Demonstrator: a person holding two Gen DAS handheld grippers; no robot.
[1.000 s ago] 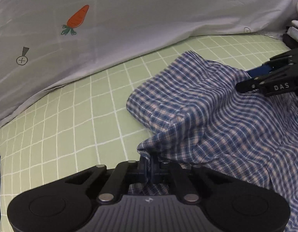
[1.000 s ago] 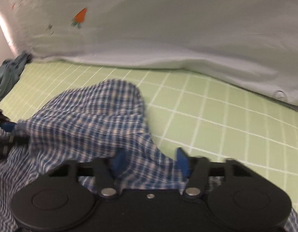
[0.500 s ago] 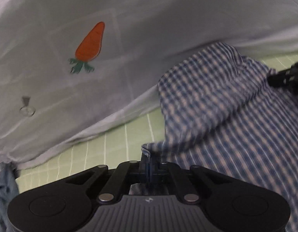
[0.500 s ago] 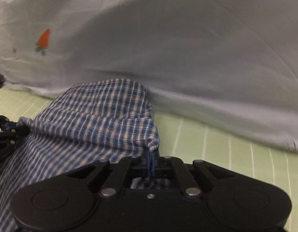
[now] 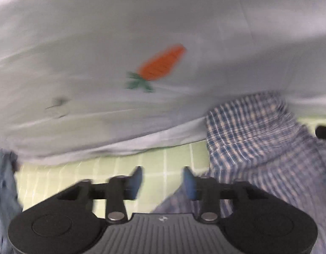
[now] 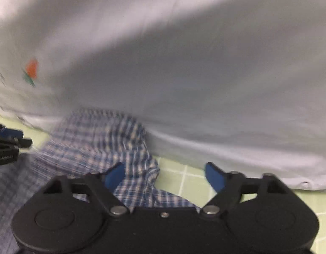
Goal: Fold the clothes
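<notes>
A blue and white checked garment (image 5: 258, 141) (image 6: 99, 139) lies bunched on the green gridded sheet (image 5: 112, 169) (image 6: 184, 180), its far fold against a white quilt. My left gripper (image 5: 163, 180) hangs over the garment's left edge, its jaws opening, and green sheet shows between the blue pads with no cloth pinched. My right gripper (image 6: 165, 175) stands over the garment's right edge with its jaws opening wide. Checked cloth lies loose between and under its pads, and neither pad presses it. The left gripper's tip (image 6: 10, 139) shows at the left of the right wrist view.
A white quilt (image 5: 163, 31) (image 6: 184, 63) with an orange carrot print (image 5: 160, 63) fills the back and rises like a wall. A grey-blue cloth (image 5: 4, 190) lies at the far left edge of the sheet.
Both grippers carried the garment's edge toward the quilt while shut on it, then let go. Their jaws now stand apart and the cloth has dropped onto the sheet.
</notes>
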